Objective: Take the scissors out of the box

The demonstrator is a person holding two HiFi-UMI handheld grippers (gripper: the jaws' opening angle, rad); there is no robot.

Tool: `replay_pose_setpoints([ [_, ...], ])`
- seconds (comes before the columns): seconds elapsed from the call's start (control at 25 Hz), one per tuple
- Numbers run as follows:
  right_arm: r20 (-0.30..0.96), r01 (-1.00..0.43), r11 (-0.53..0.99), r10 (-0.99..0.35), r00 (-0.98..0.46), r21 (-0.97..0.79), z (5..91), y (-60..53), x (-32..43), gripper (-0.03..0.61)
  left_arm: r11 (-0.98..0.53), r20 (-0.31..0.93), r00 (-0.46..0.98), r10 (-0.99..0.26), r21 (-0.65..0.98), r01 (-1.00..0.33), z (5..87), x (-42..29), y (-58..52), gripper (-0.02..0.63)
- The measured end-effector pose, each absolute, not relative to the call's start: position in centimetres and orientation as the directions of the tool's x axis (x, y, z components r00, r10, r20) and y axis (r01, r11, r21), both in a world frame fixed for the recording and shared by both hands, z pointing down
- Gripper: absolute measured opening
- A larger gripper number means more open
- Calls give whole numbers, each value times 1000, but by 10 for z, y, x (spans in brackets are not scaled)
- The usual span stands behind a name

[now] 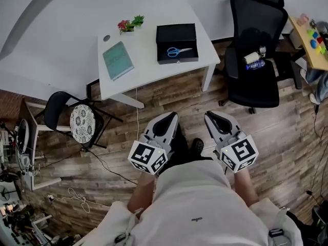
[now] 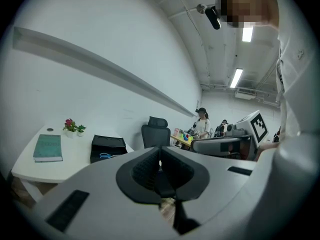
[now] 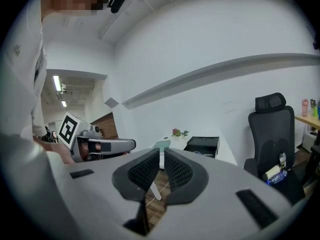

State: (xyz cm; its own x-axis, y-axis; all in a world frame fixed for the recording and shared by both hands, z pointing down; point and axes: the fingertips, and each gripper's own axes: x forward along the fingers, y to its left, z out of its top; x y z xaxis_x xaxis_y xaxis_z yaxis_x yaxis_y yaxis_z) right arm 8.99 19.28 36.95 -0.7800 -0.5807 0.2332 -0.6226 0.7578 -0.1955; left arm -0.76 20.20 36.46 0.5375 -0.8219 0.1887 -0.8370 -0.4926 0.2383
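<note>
The blue-handled scissors (image 1: pixel 179 50) lie inside an open black box (image 1: pixel 177 34) on the right part of a white table (image 1: pixel 148 65). Both grippers hang close to the person's body, well short of the table, over the wooden floor. The left gripper (image 1: pixel 171 118) is shut with nothing in it, its pads meeting in the left gripper view (image 2: pixel 160 165), where the box (image 2: pixel 107 144) and scissors (image 2: pixel 105 156) show far off at the left. The right gripper (image 1: pixel 209 117) also has its pads together and empty (image 3: pixel 161 159), with the box (image 3: pixel 202 144) far ahead.
A teal book (image 1: pixel 118 60) and a small flower pot (image 1: pixel 130 23) share the table. A black office chair (image 1: pixel 256 45) holding a bottle stands right of the table. A black chair with a patterned cushion (image 1: pixel 82 123) is at the left, amid cables and clutter.
</note>
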Motion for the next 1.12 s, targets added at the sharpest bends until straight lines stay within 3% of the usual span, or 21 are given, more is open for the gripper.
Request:
replay_pose_setpoints([
  [0.32, 233, -629, 755, -588, -775, -188, 361, 154, 61, 68, -522, 184, 564, -805, 234, -820, 360, -29, 165, 27],
  [0.4, 237, -628, 756, -585, -775, -188, 361, 143, 52, 78, -521, 191, 567, -802, 241, -819, 361, -37, 155, 74],
  [0.64, 259, -606, 773, -556, -790, -187, 361, 114, 21, 99, -519, 197, 567, -800, 246, -819, 363, -68, 121, 98],
  [1.12, 261, -647, 736, -596, -759, -200, 357, 62, -20, 100, -581, 175, 630, -757, 261, -771, 363, -101, 66, 103],
])
